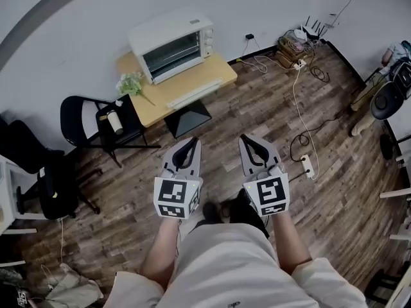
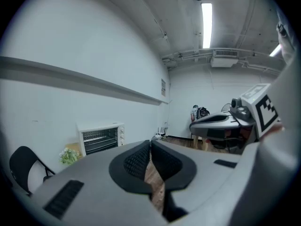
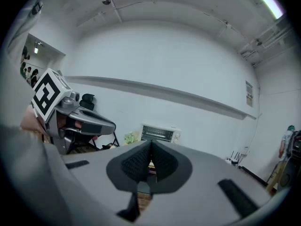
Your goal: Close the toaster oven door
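Note:
A white toaster oven (image 1: pixel 171 44) stands on a small wooden table (image 1: pixel 214 70) against the far wall. Its door looks folded down flat, with the white handle bar (image 1: pixel 194 93) lying over the tabletop and the racks showing. My left gripper (image 1: pixel 192 142) and right gripper (image 1: pixel 248 139) hover side by side over the wood floor, well short of the table. Both are shut with nothing between the pads. The oven shows small and distant in the left gripper view (image 2: pixel 100 138), beyond the closed left gripper (image 2: pixel 150 143), and in the right gripper view (image 3: pixel 160 133), beyond the closed right gripper (image 3: pixel 151 144).
A green plant (image 1: pixel 131 83) sits at the table's left end. A black folding chair (image 1: pixel 90 117) holding a roll (image 1: pixel 114 122) stands left of the table. A power strip (image 1: pixel 309 165) and cables (image 1: pixel 297 101) lie on the floor at right. A black office chair (image 1: pixel 48 185) is far left.

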Demonstrator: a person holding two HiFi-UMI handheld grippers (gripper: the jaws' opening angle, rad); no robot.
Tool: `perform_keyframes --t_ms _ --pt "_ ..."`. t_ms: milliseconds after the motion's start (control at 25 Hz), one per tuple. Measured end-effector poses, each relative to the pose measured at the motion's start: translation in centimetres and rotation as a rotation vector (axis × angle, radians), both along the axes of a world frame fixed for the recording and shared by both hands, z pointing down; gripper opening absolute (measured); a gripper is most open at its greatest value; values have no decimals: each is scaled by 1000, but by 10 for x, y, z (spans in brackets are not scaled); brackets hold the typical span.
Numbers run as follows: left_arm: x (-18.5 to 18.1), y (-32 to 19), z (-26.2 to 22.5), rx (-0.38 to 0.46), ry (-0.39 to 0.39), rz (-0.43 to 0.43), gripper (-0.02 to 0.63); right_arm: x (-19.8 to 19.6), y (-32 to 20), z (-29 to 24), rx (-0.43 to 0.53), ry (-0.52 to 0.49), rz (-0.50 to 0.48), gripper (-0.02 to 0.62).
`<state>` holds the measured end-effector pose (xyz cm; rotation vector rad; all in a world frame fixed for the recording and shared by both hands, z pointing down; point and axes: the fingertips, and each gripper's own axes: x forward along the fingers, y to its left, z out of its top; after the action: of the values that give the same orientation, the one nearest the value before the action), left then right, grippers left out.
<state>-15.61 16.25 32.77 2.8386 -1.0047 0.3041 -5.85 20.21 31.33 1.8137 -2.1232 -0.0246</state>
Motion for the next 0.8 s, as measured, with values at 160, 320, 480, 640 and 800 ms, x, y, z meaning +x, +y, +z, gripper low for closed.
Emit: perform_keyframes --t_ms 160,320,480,640,800 --pt "4 4 0 2 -5 16 14 4 4 0 1 -38 27 0" --pt "9 7 2 2 -4 31 14 8 7 2 1 -30 43 0" --pt "13 9 1 7 9 38 15 10 9 4 0 -34 41 3" --pt "16 9 1 21 1 58 49 11 5 6 -4 -49 43 155" --pt "24 1 7 23 -16 66 146 19 -5 11 -16 -59 29 163"
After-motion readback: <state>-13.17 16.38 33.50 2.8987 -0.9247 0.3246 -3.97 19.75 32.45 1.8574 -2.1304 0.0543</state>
